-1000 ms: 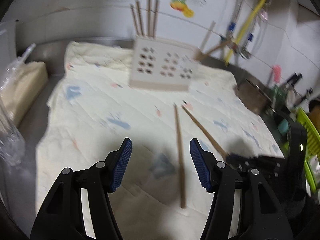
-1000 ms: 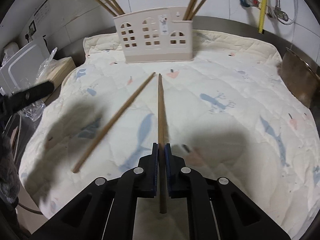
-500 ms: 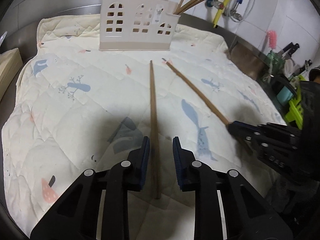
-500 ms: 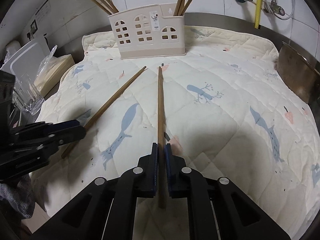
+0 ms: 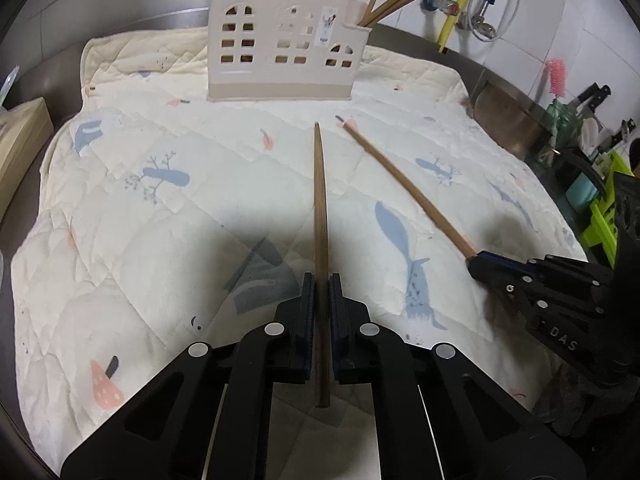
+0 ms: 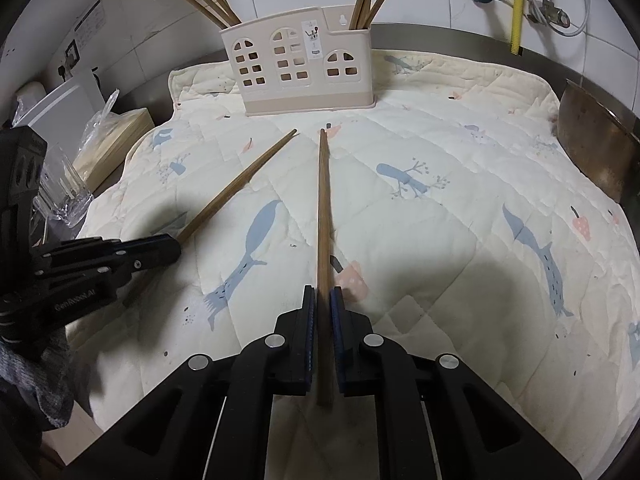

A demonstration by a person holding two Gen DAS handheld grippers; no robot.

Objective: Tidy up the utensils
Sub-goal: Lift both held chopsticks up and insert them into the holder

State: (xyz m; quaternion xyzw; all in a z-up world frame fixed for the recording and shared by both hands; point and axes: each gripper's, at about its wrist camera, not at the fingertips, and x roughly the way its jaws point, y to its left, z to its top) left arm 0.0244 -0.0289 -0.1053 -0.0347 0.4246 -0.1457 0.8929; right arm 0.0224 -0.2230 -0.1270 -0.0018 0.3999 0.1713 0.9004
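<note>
two claws, two chopsticks: the left claw (image 5: 320, 280), its jaws just closed, pinches one chopstick (image 5: 320, 200) near its thick end at lower centre, while the right claw (image 6: 324, 294) grips the other chopstick (image 6: 323, 208) the same way. both tips rest on the quilted mat (image 5: 140, 240), pointing up-frame at the holder (image 5: 280, 52). light, stiff, smooth wood; likely to pivot in so narrow a pinch.

Steel counter (image 5: 60, 64), quilted mat (image 5: 168, 240), perhaps box (image 5: 20, 136)
</note>
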